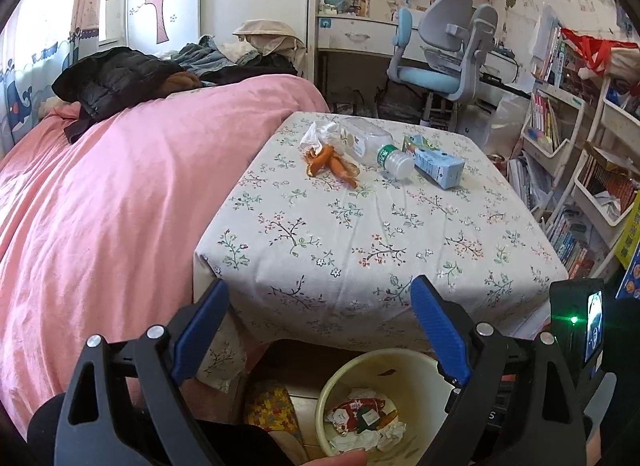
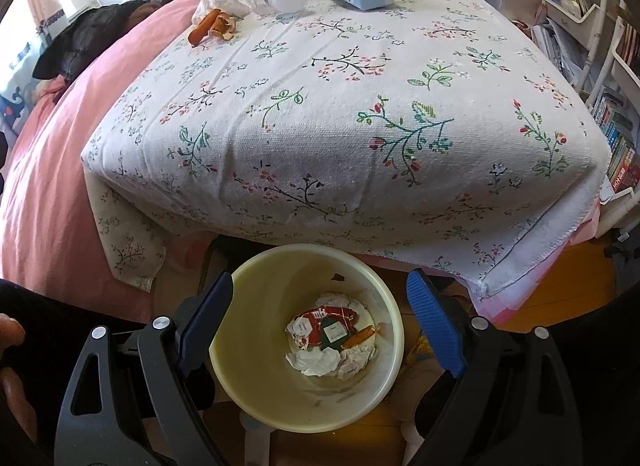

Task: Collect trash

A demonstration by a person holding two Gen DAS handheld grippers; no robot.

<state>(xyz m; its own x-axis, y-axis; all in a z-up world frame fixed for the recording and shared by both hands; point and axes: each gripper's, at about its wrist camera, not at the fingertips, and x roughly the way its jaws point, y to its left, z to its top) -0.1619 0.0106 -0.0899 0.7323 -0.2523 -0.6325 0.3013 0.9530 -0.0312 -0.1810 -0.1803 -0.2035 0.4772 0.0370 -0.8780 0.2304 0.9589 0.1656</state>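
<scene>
Your right hand-held gripper [image 2: 320, 318] hangs over the pale yellow bin [image 2: 306, 330] at the bottom centre of the right wrist view, its blue fingers [image 2: 434, 320] spread wide with nothing between them. The bin stands on the floor just in front of the desk [image 2: 340, 137], which wears a white cloth printed with flowers. Inside the bin lie crumpled white tissues [image 2: 316, 362], a red wrapper [image 2: 320, 320] and an orange scrap [image 2: 360, 336].

Your left hand-held gripper [image 1: 316, 326] is also wide open and empty, low in the left wrist view, pointing across the near edge of the desk [image 1: 360, 234], with the bin [image 1: 376, 406] below it.

The trash left to collect sits at the far end of the desk, upper centre in both views: orange peel [image 1: 332, 165] on the left, a crumpled clear bag [image 1: 320, 131] touching it behind, a clear plastic bottle [image 1: 380, 147] lying on its side just to the right, and a light blue carton [image 1: 438, 165] lying beside the bottle.

A bed with a pink cover [image 1: 120, 205] fills the left of both frames, touching the desk's left side.
</scene>
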